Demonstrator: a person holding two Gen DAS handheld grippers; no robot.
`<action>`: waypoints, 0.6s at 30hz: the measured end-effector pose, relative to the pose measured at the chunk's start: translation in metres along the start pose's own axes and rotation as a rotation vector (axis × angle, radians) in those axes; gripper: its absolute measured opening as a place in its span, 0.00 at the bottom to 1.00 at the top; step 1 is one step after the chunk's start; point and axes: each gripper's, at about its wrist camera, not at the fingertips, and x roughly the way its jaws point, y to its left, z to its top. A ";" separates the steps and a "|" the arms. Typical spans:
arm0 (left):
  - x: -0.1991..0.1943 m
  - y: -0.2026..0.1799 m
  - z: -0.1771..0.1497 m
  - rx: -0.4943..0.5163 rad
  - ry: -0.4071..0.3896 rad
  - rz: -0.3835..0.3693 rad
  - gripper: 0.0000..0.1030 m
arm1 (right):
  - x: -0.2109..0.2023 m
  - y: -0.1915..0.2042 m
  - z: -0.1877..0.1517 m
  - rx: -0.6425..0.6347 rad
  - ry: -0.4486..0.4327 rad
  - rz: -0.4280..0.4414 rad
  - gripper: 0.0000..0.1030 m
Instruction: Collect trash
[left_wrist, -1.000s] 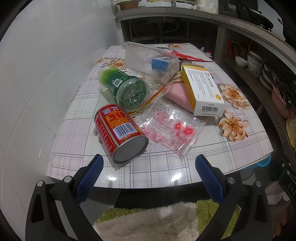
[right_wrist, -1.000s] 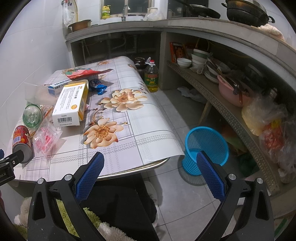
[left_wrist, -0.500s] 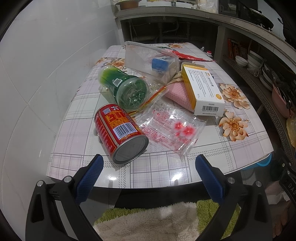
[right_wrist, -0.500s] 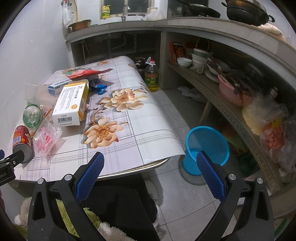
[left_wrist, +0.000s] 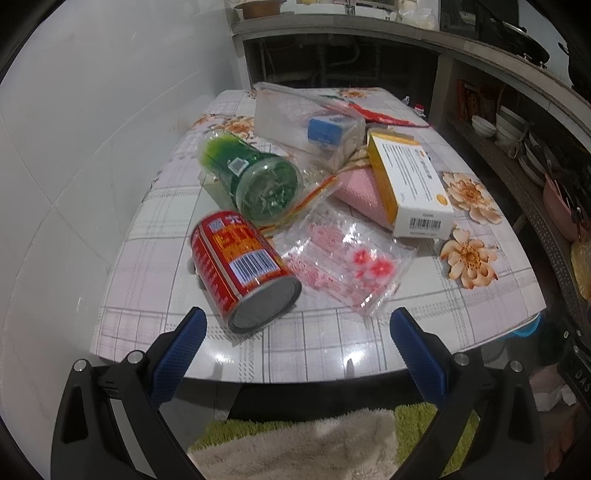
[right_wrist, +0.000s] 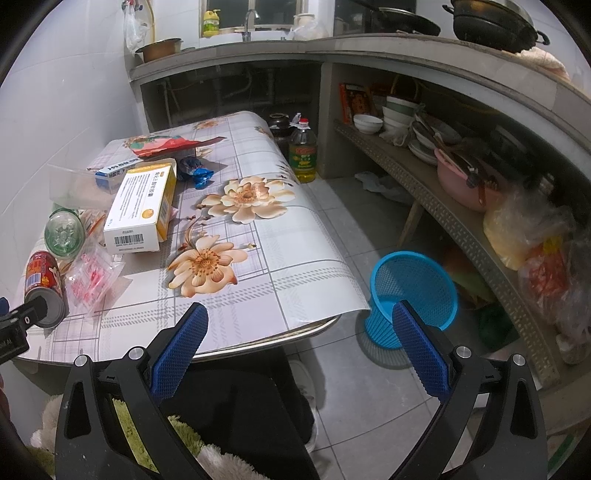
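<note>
Trash lies on the table (left_wrist: 332, 343): a red can (left_wrist: 243, 271) on its side, a green plastic jar (left_wrist: 255, 177), a clear wrapper with pink print (left_wrist: 347, 262), a white and yellow box (left_wrist: 410, 184), a pink pouch (left_wrist: 358, 188) and a clear bag holding a blue box (left_wrist: 325, 129). My left gripper (left_wrist: 295, 347) is open and empty at the table's near edge, just short of the can. My right gripper (right_wrist: 297, 343) is open and empty over the near right corner. A blue mesh bin (right_wrist: 412, 291) stands on the floor to the right.
A red wrapper (right_wrist: 166, 144) and a blue wrapper (right_wrist: 197, 171) lie farther back. An oil bottle (right_wrist: 303, 153) stands on the floor behind the table. A shelf with bowls (right_wrist: 399, 118) and bags (right_wrist: 532, 229) runs along the right. A white wall is to the left.
The left wrist view has shifted slightly, bringing the can and table edge a little nearer. The right gripper has not visibly moved. Both stay open.
</note>
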 end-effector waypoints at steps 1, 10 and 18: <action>-0.001 0.003 0.002 -0.001 -0.018 0.000 0.94 | 0.000 0.000 0.001 -0.001 0.000 0.001 0.93; -0.012 0.016 0.019 0.050 -0.142 -0.138 0.94 | 0.010 0.006 0.010 -0.004 -0.012 0.005 0.93; -0.006 -0.028 0.007 0.345 -0.222 -0.345 0.94 | 0.023 0.002 0.027 0.035 -0.016 0.052 0.93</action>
